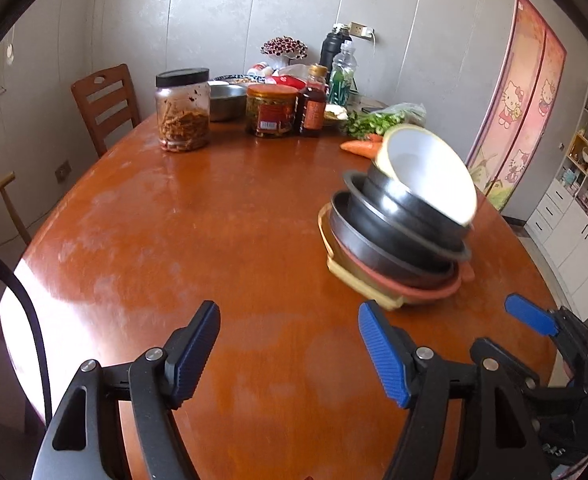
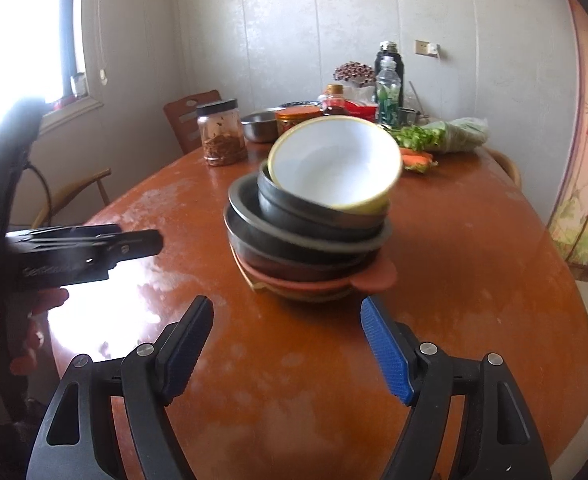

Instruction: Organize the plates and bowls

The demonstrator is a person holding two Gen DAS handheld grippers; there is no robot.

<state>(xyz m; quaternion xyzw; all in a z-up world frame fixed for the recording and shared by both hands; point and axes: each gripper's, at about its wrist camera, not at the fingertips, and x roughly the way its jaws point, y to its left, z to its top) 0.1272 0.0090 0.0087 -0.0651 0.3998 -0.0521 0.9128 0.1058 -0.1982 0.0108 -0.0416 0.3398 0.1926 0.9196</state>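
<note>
Left gripper [image 1: 289,350]: I hold it low over the bare table [image 1: 173,240], jaws apart, nothing between them.
Right gripper [image 2: 287,346]: jaws apart too, empty, aimed at the stack.
Stack [image 2: 310,236]: it stands on the table, a white bowl [image 2: 336,164] tilted on top, dark bowls [image 2: 306,220] nested under it, a reddish dish with a side tab [image 2: 374,278] and a yellowish dish [image 1: 374,292] at the bottom.
Which way it lies: from my right gripper the stack is straight ahead and near, centred between the fingers' line. From my left gripper it sits ahead and off to the right, further from that gripper's line.
Nearer hand: the right, by my judgement; the left would need to swing right first.
Lean of the stack: the white bowl tips its mouth toward me and to the left, so the stack's axis is not upright at the top. I judge a grab at the rim could tip it.
Other things: a jar with a black lid [image 1: 181,110], a steel bowl [image 1: 225,100], a red-lidded jar [image 1: 271,110], a sauce bottle [image 1: 314,100], a carrot [image 1: 360,148] and greens [image 1: 378,120] lie well beyond the stack.
Writing: labels on the jar and bottle are too small to read. Lettering on the left gripper's body in the right view is blurred. The pink door [image 1: 514,100] shows a cartoon cat, with no legible words.
</note>
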